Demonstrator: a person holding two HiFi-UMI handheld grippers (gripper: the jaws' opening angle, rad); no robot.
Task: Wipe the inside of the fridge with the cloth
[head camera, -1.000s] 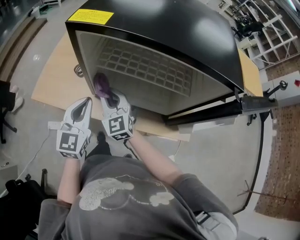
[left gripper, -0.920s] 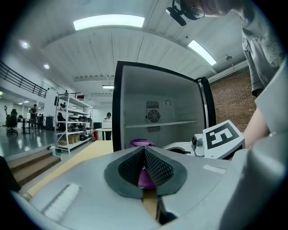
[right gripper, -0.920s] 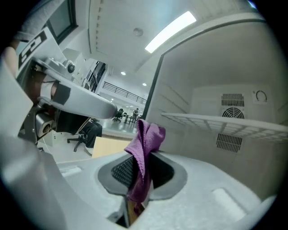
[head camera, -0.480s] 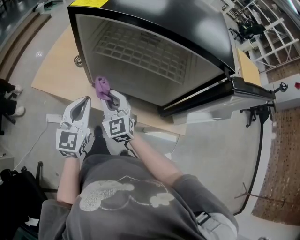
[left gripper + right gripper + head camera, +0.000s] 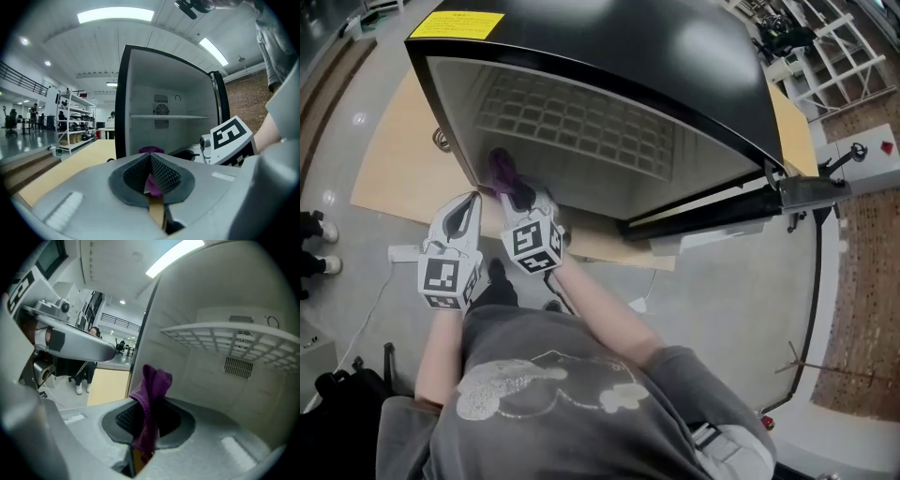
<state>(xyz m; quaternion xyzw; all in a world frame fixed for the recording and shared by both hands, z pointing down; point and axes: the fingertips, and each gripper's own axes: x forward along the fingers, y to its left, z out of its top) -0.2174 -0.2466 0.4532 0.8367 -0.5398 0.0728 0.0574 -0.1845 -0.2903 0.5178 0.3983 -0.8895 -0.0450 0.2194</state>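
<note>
I had the right tongs (image 5: 145, 425) pinching the purple cloth (image 5: 152, 385), its free end standing up at the left edge of the fridge (image 5: 628, 56) opening, lower than the wire shelf (image 5: 225, 336) that spanned the inside. The left tongs (image 5: 151, 173) were pressed together on nothing, just beside the right ones and outside the opening. The fridge stood on a wooden counter (image 5: 389, 178), its door (image 5: 712, 214) swung open to the right, edge-on from the head view. That view alone showed a yellow label (image 5: 457, 25) on the black top. Only the right gripper view showed the vent grille (image 5: 239, 367) on the back wall and a person's legs (image 5: 84, 376) beyond the left gripper's body, which blocked its upper left; the left gripper view took in storage racks (image 5: 75, 122) across the hall
</note>
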